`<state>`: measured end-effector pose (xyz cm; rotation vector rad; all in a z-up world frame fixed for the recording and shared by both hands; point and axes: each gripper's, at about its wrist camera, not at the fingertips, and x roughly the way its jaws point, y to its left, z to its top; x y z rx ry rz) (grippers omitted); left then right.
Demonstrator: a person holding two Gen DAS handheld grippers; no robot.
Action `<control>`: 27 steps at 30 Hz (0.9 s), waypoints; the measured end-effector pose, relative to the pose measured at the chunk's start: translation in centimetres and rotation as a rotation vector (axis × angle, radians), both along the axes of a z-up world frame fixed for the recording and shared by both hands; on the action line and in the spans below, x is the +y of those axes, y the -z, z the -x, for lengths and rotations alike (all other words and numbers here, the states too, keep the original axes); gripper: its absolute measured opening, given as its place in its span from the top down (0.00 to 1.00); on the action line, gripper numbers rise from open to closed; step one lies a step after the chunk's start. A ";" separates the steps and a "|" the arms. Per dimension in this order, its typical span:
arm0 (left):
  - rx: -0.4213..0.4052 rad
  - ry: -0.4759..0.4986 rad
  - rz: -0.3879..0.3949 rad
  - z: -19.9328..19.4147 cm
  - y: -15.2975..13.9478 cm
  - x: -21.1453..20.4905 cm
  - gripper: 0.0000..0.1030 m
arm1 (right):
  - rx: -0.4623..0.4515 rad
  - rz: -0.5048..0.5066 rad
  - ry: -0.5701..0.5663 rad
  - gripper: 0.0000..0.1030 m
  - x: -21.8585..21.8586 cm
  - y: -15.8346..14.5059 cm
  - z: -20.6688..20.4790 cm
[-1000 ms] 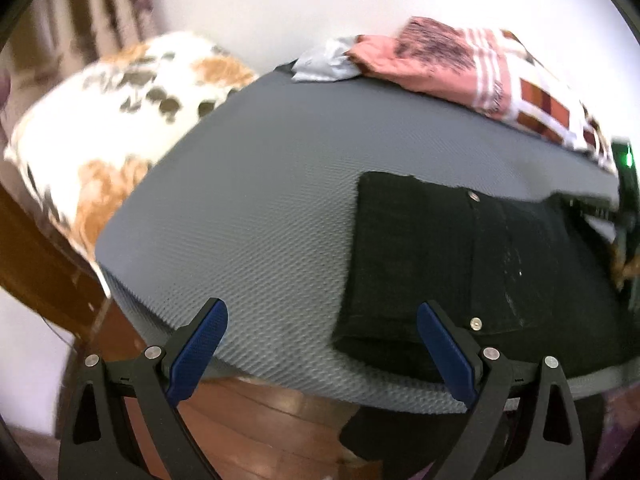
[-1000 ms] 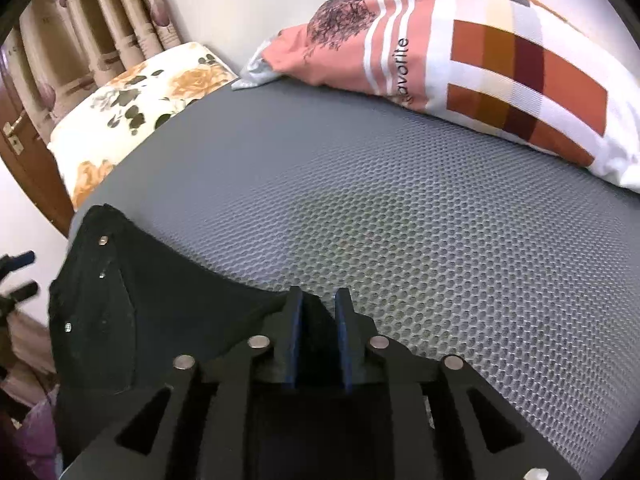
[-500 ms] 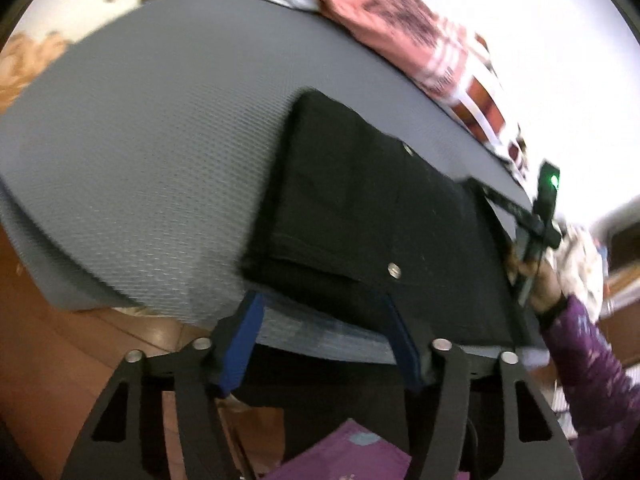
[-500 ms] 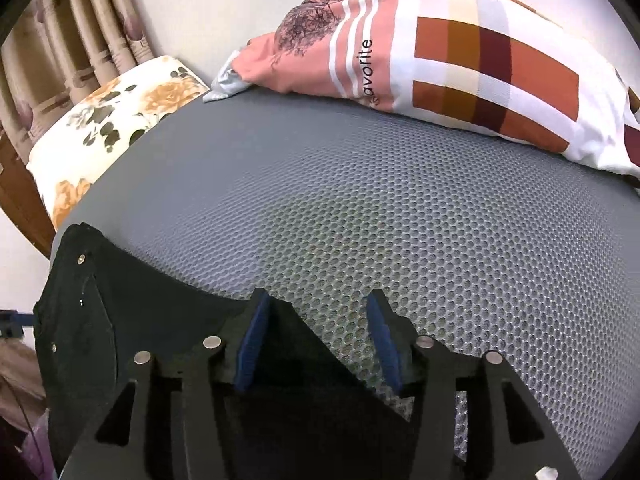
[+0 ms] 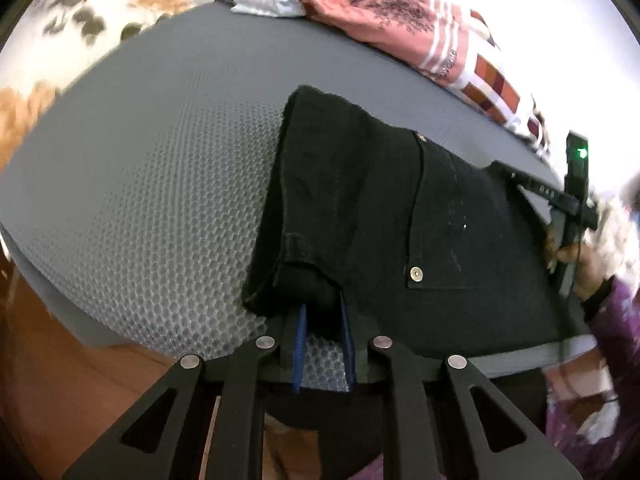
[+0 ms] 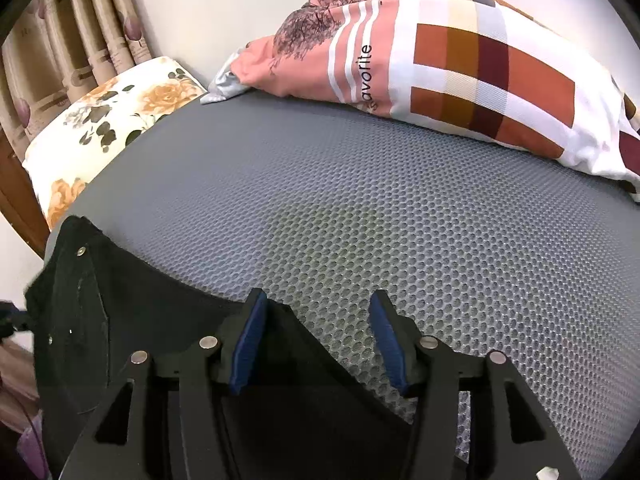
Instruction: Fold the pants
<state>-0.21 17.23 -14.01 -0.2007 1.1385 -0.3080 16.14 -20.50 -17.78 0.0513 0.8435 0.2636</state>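
- Your left gripper [image 5: 322,312] has drawn its jaws in tight, and the blue pads [image 5: 299,336] now pinch a bunched corner of the black pants [image 5: 360,208] at the near edge of the mat.
- The fold of cloth swells out just above those fingertips, and the rest of the pants spreads away from the tool, up and to its right, lying flat on the grey honeycomb mat [image 5: 160,168].
- A metal rivet [image 5: 416,273] marks a pocket corner on the pants, a little to the right of the left gripper.
- Farther right in that view your right hand [image 5: 580,264] holds the other tool at the far end of the pants, with a purple sleeve [image 5: 616,320] below it.
- Your right gripper [image 6: 316,332] has just been spreading its jaws; they stand apart with a peak of the pants [image 6: 160,320] between them, and the pads [image 6: 248,344] do not press on it.
- From that tool the pants run off to its left and toward you, over the mat [image 6: 400,220].
- Beyond the right gripper the mat stretches bare to a pink, white and checked pillow [image 6: 460,64] against the wall.
- A floral pillow [image 6: 104,120] sits far off to the upper left of the tool, with curtains [image 6: 80,40] behind it.
- Wood floor [image 5: 60,392] shows below and left of the left gripper, past the mat's edge.
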 end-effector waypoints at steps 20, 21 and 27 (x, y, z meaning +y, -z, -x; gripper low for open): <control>-0.242 0.016 -0.328 1.4 -5.5 -7.3 0.11 | -0.050 -0.410 0.228 0.24 -10.1 -4.7 10.4; -0.237 0.041 -0.345 1.1 -4.7 -8.0 0.11 | -0.042 -0.405 0.214 0.24 -10.4 -4.8 12.6; -0.174 0.105 -0.422 1.1 -0.7 -10.3 0.11 | 0.058 -0.302 0.359 0.24 -14.2 -1.1 26.9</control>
